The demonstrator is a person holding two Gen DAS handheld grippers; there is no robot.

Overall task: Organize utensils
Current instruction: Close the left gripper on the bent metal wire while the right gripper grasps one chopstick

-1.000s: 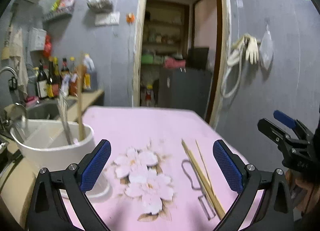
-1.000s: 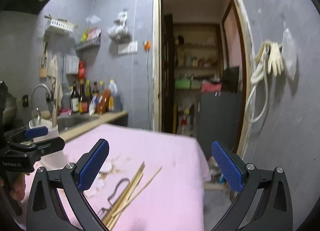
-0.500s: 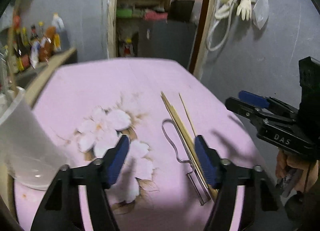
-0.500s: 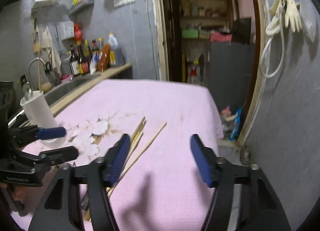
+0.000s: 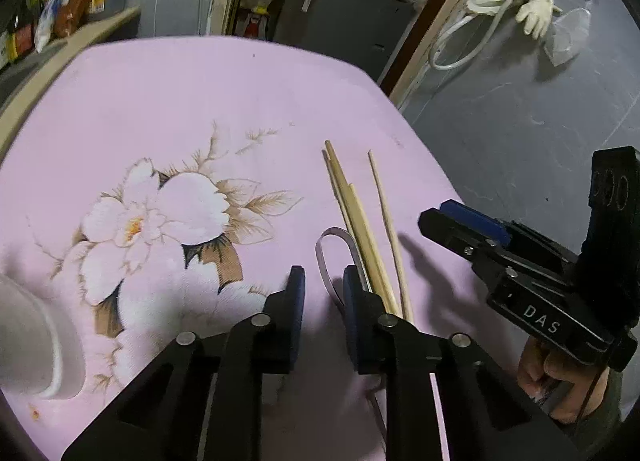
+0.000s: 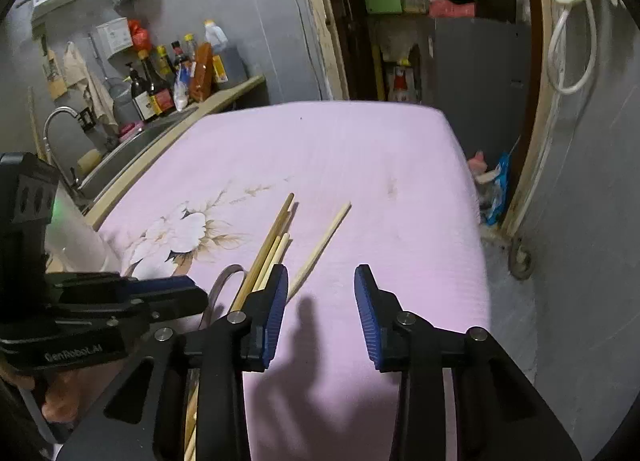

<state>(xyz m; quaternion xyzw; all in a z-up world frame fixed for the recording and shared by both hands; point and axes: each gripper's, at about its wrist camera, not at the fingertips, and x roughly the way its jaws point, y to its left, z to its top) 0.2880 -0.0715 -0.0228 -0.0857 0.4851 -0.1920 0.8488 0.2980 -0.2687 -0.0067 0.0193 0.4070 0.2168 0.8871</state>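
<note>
While both claws are hovering over the pink floral worktop (image 5: 168, 101), their jaws have just been closing and are gripping nothing. The left claw (image 5: 323, 293) is standing nearly shut beside the metal peeler loop (image 5: 334, 239); the right claw (image 6: 321, 293) is standing partly open over bare cloth. Chopsticks (image 5: 360, 221) are lying at lower centre of the left view. A narrow claw is risking pushing or scattering the sticks instead of straddling them. Only the right view is showing the sink (image 6: 132, 143) and bottles (image 6: 160, 81) at upper left; only the left view is showing a white utensil holder (image 5: 28, 341), lower left.
</note>
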